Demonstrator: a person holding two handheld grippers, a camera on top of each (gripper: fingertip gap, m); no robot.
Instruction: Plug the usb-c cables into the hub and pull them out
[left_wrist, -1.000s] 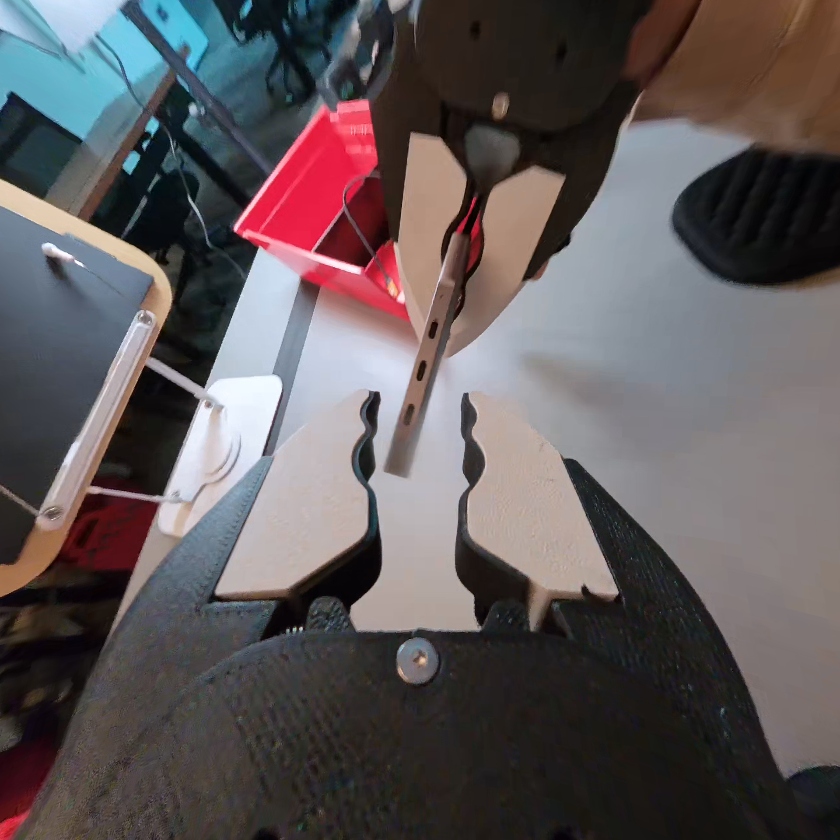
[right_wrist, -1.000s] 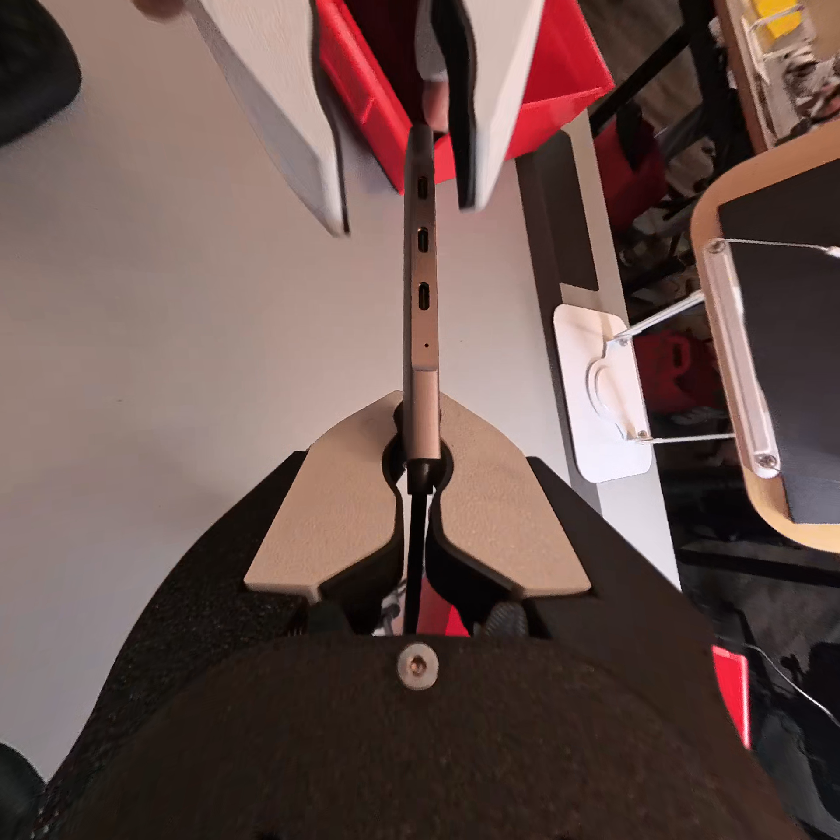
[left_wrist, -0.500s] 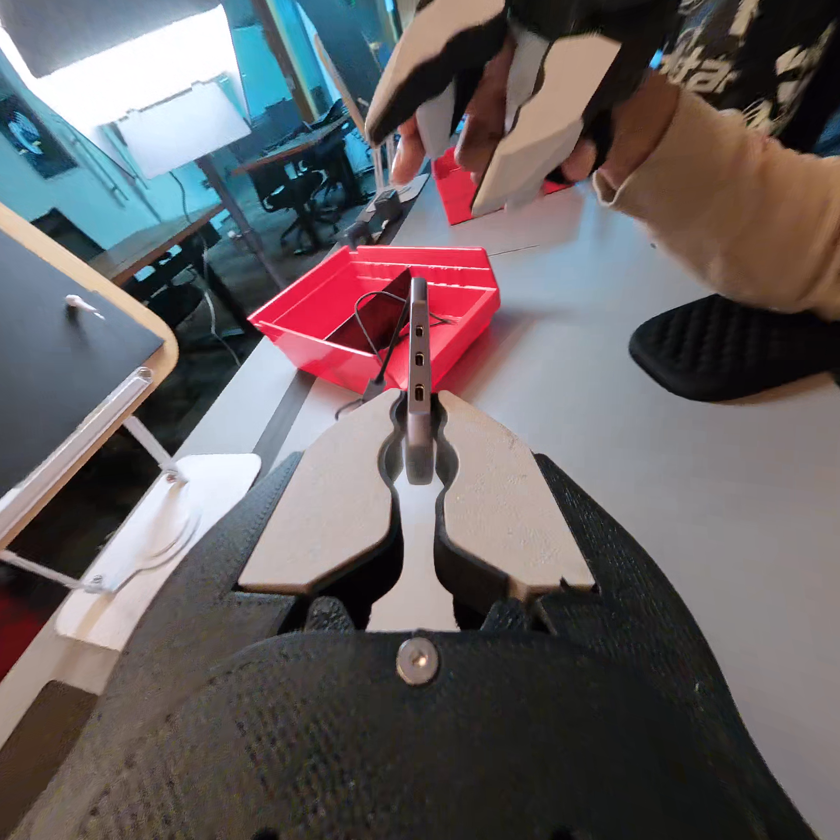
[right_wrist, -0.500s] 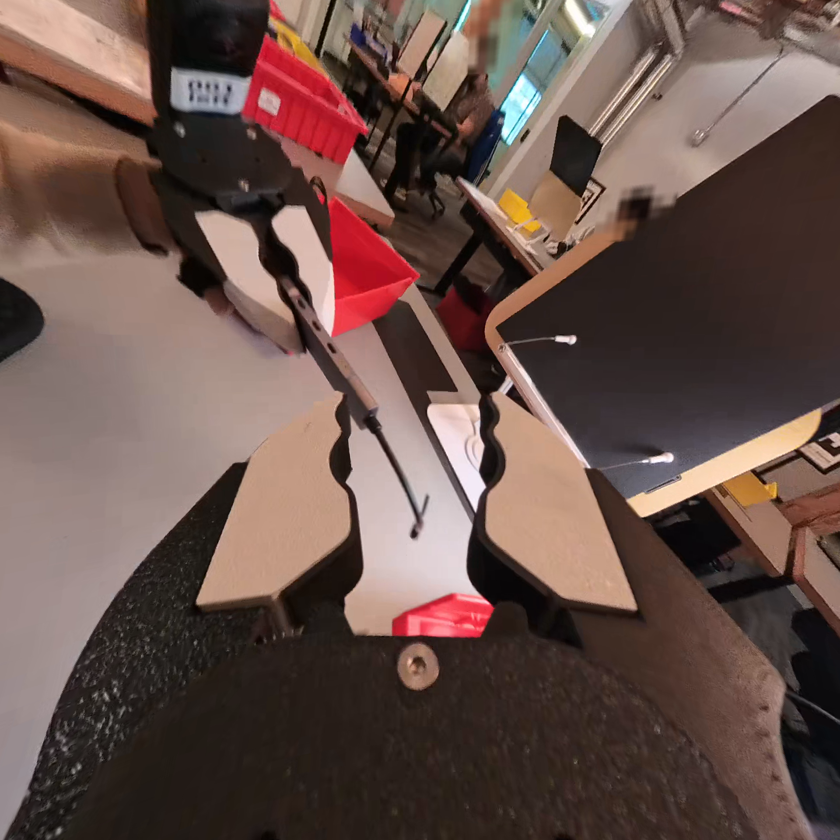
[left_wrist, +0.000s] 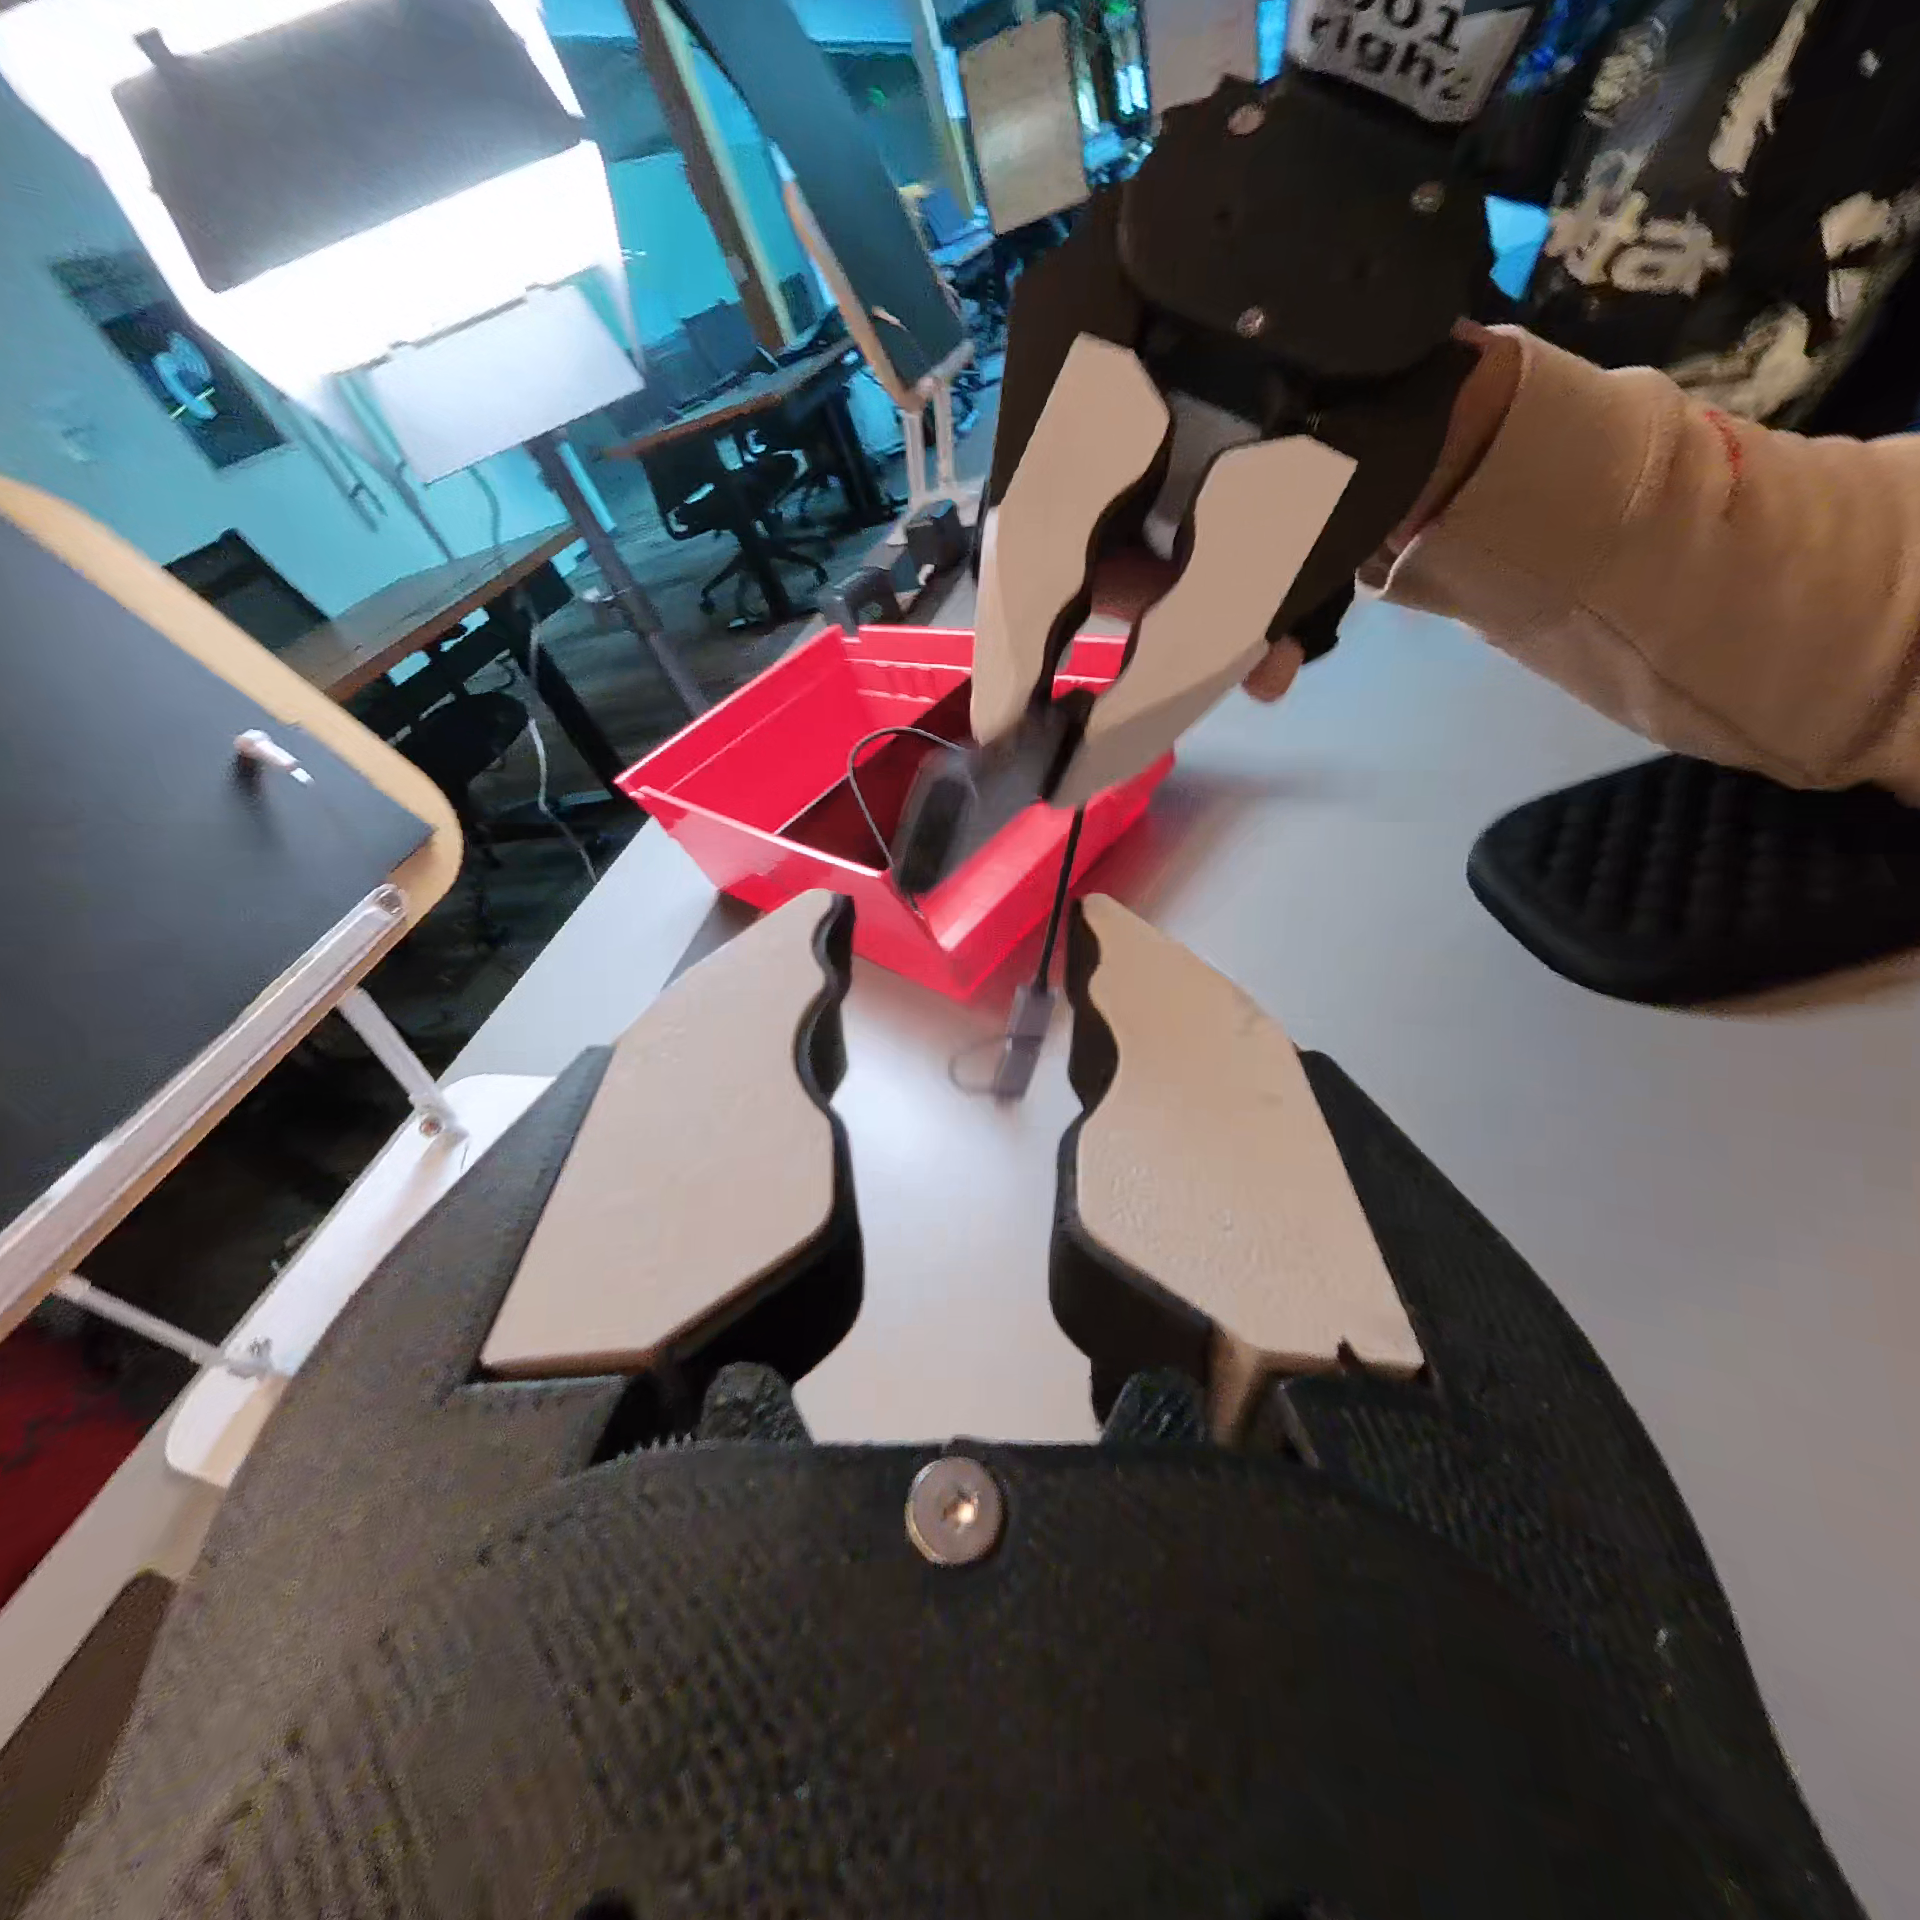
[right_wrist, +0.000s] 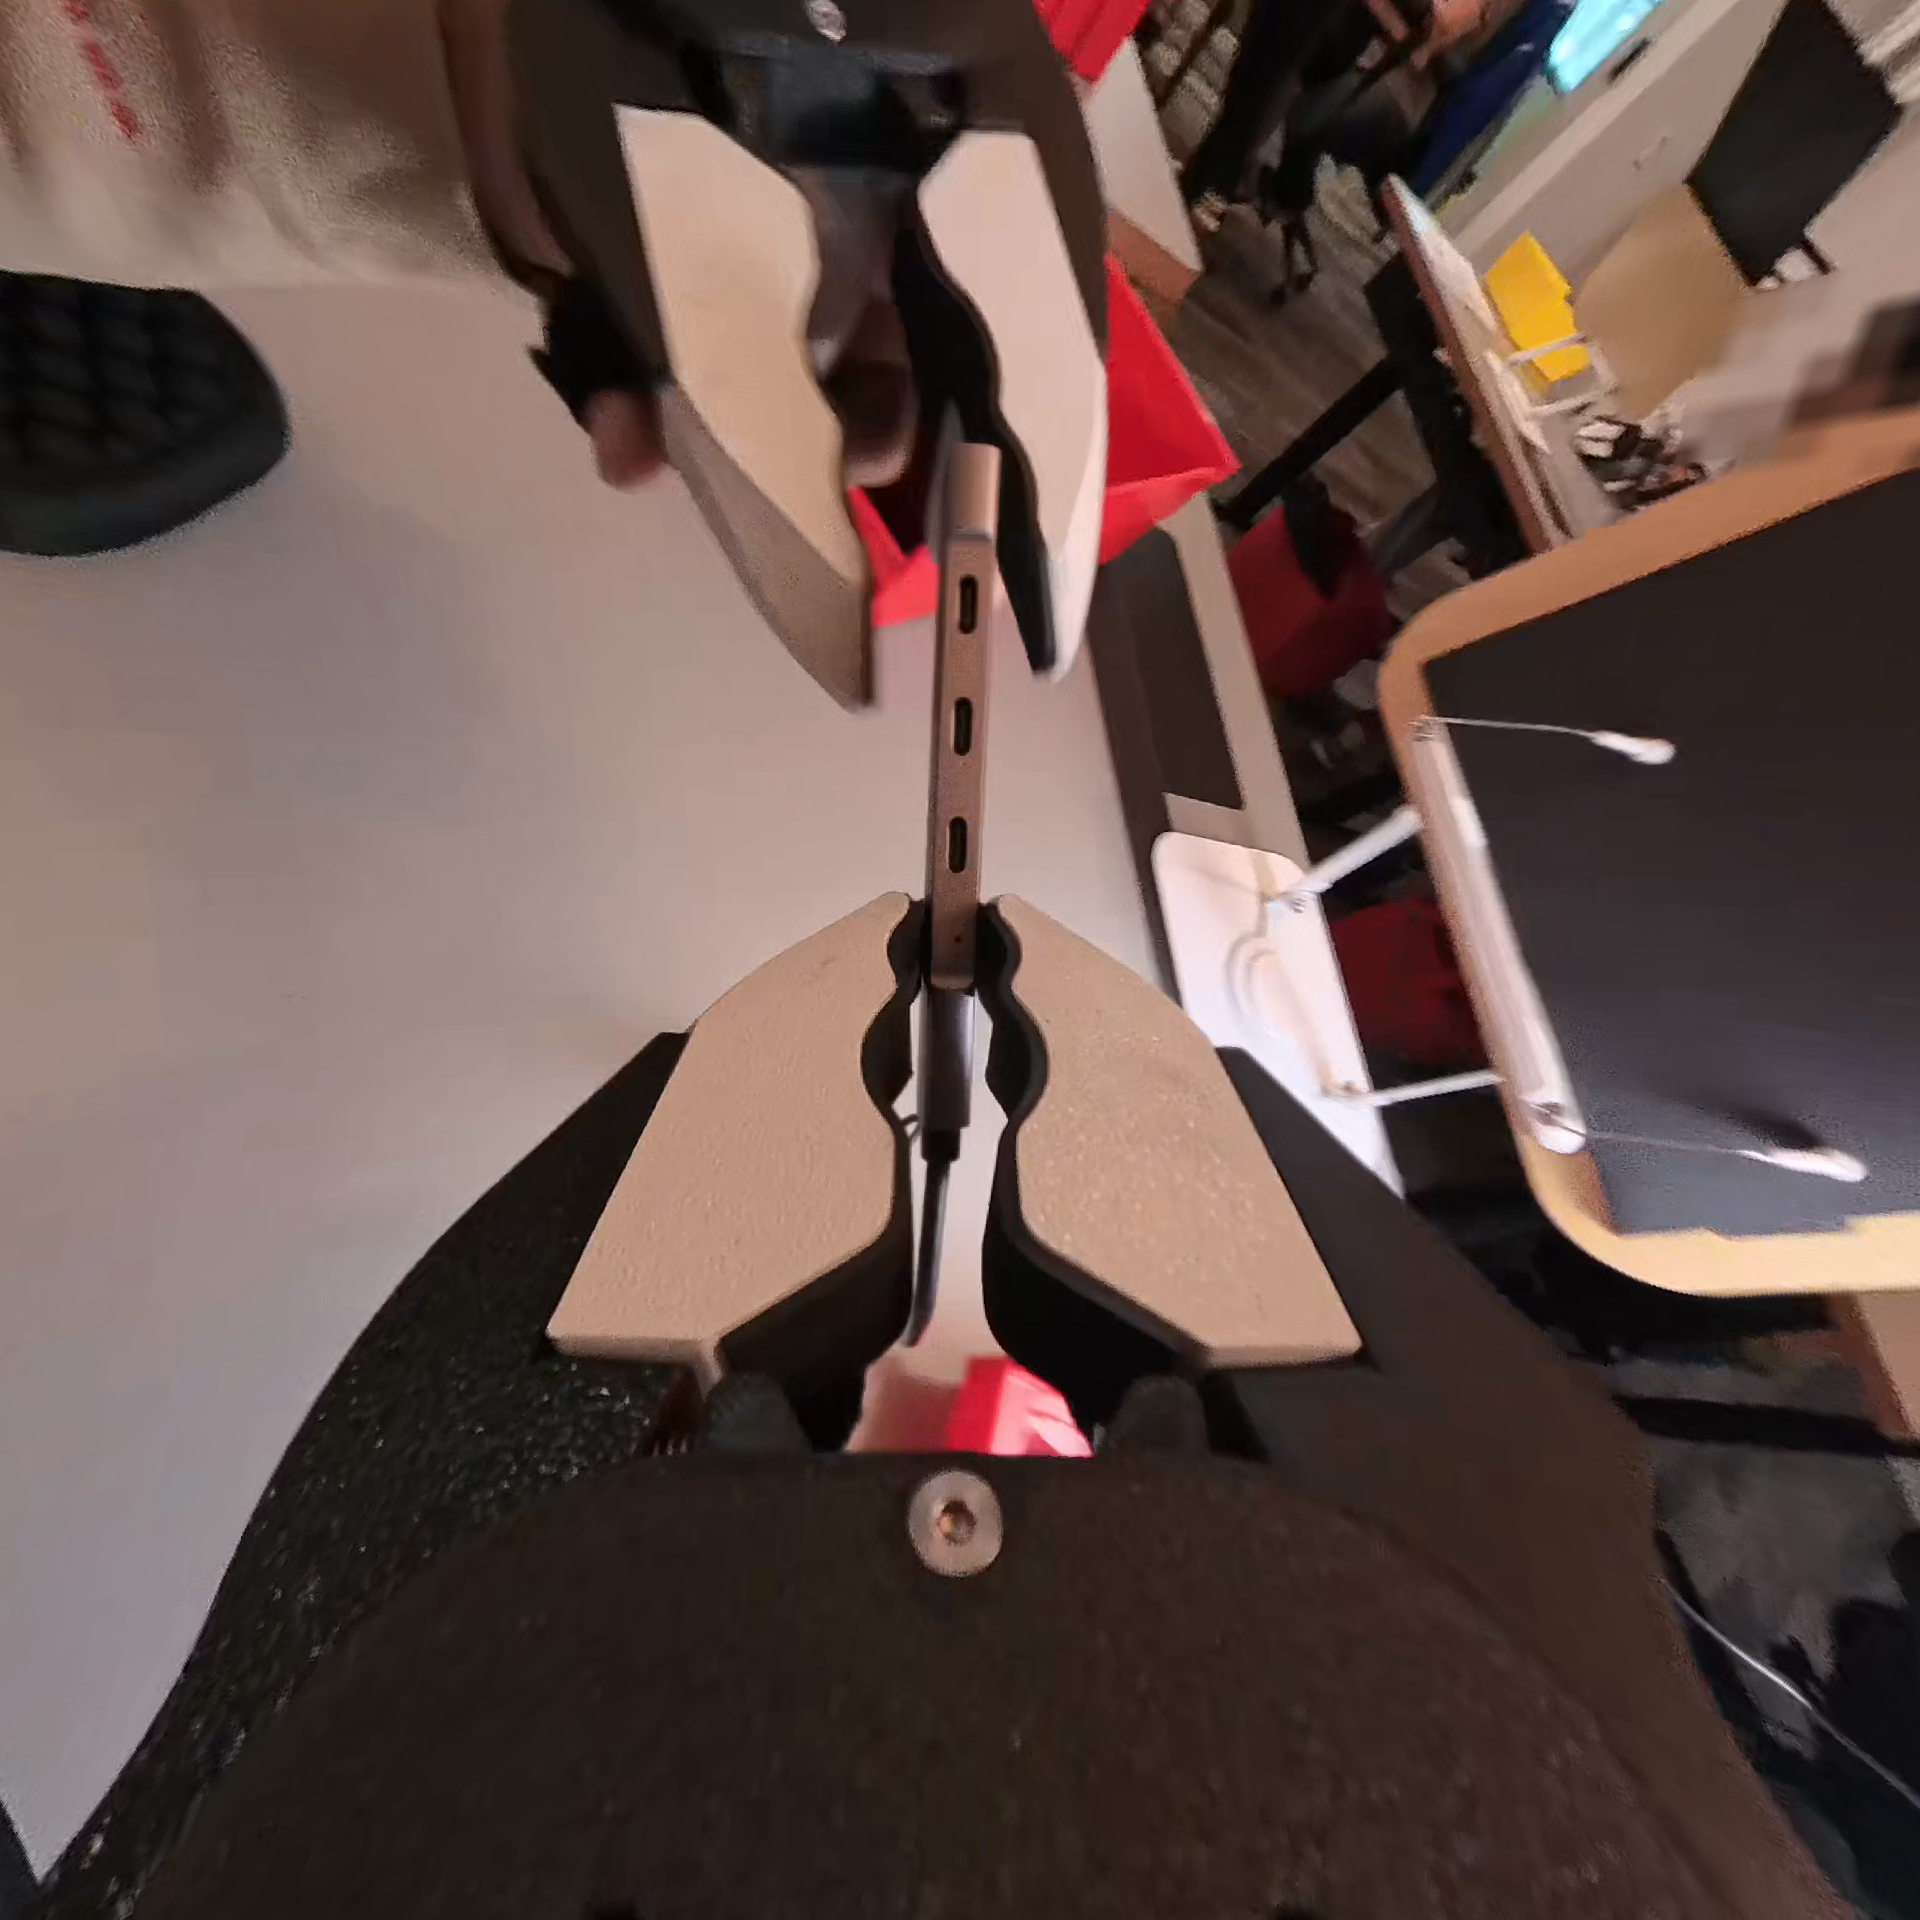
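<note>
The grey usb-c hub is a slim bar with three ports along its edge. My right gripper is shut on its cable end and holds it above the table. The hub's black cable runs back between the fingers. My left gripper faces it, open, with the hub's far end between its fingers. In the left wrist view my left gripper is open and empty. The right gripper holds the blurred hub over the red bin. The cable's plug hangs near the table.
The grey table carries a black padded rest at the right, also seen in the right wrist view. A black board with a wooden edge on a white stand base borders the table's edge. A thin cable loops in the bin. One gripper's finger ends stand about 5 cm off the other's.
Half a second ago my left gripper was shut on the hub and the right was open. Now the right gripper is shut on the hub and the left has opened.
</note>
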